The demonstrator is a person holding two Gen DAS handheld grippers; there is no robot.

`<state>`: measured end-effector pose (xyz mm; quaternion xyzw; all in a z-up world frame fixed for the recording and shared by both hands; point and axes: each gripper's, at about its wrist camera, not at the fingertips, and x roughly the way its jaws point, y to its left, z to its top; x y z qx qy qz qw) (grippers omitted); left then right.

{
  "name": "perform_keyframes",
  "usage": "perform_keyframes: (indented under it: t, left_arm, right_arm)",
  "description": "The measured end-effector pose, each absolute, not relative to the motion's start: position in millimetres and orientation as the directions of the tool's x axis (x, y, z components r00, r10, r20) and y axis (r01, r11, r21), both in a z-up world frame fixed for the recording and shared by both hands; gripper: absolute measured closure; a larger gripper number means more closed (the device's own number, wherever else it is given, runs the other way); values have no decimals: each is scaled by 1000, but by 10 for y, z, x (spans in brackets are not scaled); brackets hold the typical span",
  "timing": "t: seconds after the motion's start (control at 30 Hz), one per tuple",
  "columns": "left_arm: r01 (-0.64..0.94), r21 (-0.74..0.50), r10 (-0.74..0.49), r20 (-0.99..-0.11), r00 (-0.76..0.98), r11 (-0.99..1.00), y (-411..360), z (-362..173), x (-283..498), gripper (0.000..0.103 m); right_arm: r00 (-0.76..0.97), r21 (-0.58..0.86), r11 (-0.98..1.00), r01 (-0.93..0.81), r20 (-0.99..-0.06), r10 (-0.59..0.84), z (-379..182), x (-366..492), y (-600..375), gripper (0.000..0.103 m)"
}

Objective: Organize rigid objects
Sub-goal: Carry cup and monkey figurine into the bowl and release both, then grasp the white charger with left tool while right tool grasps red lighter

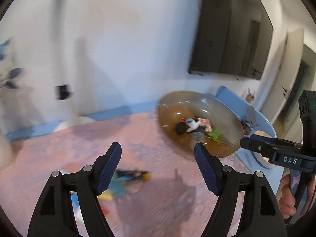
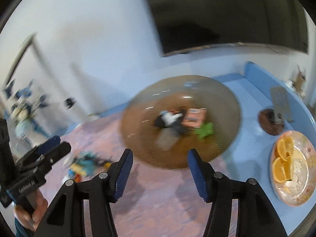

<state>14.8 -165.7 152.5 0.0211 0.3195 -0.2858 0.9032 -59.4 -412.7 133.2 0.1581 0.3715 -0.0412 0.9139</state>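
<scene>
Brown translucent bowl, pink mottled mat, blue table

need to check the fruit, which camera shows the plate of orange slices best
The right wrist view. The plate of orange slices sits whole at its right edge, slices clearly visible. In the left wrist view only a sliver of the plate peeks out behind the right gripper, with no slices to be seen.
</scene>
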Motion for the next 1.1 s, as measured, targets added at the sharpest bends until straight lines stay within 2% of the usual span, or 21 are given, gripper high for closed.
perform_keyframes:
  t: [0.1,0.2,0.33,0.4,0.63,0.8,0.97,1.1]
  left_arm:
    - [458,-146,-455,-557,695,877,-1184,1561,-43,19]
    - [352,-139,-368,-551,749,926,-696,1445,-214,18]
    - [166,-104,-194,-635,748,981,-97,1012,-219,17]
    - [121,-98,-155,-673,724,988,109,793,-179,17]
    - [74,-160,-171,-759,628,984,447,249,-77,17]
    - [102,-137,-170,-783,598,985,341,203,-43,8]
    - [105,-59,-109,-804,585,993,203,148,-17,6]
    - [110,-58,-112,-800,589,992,230,156,-46,6]
  right_arm:
    - [732,251,964,84,-672,111,1413,-642,-3696,45]
    - [728,198,980,0,-672,136,1365,-688,-3268,43]
    - [680,189,980,-66,-710,183,1029,-613,-2813,43]
    - [655,201,976,-87,-726,208,777,-540,-2642,43]
    - [625,213,970,-117,-743,238,271,-475,-2482,43]
    - [601,202,977,-65,-774,200,84,-413,-2541,43]
    - [610,165,985,-58,-775,166,87,-416,-2513,29]
    - [616,116,990,-77,-776,139,91,-443,-2420,27]
